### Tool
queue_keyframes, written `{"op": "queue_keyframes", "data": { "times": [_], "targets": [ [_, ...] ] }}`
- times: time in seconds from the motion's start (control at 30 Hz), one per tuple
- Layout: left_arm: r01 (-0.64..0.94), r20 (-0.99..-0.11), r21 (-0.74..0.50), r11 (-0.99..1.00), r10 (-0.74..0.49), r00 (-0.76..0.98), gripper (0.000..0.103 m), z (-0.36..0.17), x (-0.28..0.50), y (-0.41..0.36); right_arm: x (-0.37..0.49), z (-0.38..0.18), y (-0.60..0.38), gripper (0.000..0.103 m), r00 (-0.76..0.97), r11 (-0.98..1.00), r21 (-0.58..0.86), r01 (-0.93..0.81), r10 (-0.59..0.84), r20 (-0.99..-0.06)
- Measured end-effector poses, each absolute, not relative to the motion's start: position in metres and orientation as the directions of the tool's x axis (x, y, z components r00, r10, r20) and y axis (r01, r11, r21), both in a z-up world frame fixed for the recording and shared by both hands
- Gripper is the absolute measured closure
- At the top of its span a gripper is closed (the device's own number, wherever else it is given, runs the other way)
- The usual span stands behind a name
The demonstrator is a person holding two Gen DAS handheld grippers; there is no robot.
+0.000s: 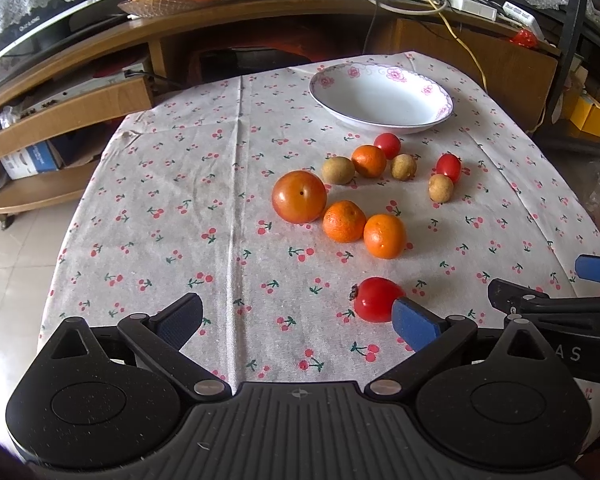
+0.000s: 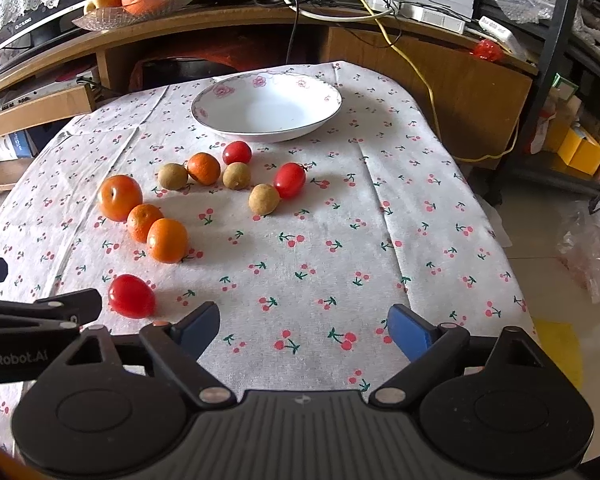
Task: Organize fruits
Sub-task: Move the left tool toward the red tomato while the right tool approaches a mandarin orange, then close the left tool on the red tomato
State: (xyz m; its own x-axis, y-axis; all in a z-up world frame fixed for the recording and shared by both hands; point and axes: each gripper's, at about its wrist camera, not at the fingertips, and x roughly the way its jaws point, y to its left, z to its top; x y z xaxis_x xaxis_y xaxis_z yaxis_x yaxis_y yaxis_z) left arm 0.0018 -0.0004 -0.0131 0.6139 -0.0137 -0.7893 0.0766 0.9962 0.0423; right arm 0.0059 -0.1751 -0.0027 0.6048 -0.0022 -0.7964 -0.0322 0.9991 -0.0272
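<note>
Blue fingers (image 1: 414, 322) wide apart; maybe grazing tomato (image 1: 376, 298).

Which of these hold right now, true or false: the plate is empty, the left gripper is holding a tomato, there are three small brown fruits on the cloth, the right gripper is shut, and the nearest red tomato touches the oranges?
1. The floral-rimmed plate holds no fruit. True.
2. The left gripper grips a tomato. False: its jaws stand open and hold nothing; the nearest tomato lies on the tablecloth beside the right finger.
3. Three small brown fruits lie on the tablecloth. True.
4. The right gripper is shut. False: its jaws stand wide open over bare cloth.
5. The nearest tomato touches the oranges. False: it lies apart, closer to the grippers.
</note>
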Motion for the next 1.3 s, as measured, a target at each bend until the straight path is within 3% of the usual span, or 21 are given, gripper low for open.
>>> {"op": "queue_keyframes", "data": {
  "times": [0.43,0.8,0.93,1.3],
  "targets": [
    [0.15,-0.809,0.059,0.987,-0.041,0.586,0.007,-0.033,0.015,-0.021,0.01,-0.003,-0.197,0.012,0.607,1.0,-0.022,0.008,-0.022,-0.794],
    [0.187,-0.84,0.009,0.982,-0.094,0.534,0.036,-0.041,0.026,-0.031,0.017,-0.005,-0.206,0.012,0.586,0.999,0.032,0.003,0.025,-0.81],
    [0.181,-0.845,-0.002,0.984,-0.098,0.526,0.038,-0.041,0.027,-0.03,0.018,-0.006,-0.204,0.013,0.586,1.0,0.028,-0.008,0.027,-0.81],
    [0.194,-0.841,-0.015,0.981,-0.118,0.529,0.057,-0.038,0.022,-0.031,0.013,-0.001,-0.197,0.02,0.595,0.997,0.048,-0.063,0.076,-0.8]
  ]
}}
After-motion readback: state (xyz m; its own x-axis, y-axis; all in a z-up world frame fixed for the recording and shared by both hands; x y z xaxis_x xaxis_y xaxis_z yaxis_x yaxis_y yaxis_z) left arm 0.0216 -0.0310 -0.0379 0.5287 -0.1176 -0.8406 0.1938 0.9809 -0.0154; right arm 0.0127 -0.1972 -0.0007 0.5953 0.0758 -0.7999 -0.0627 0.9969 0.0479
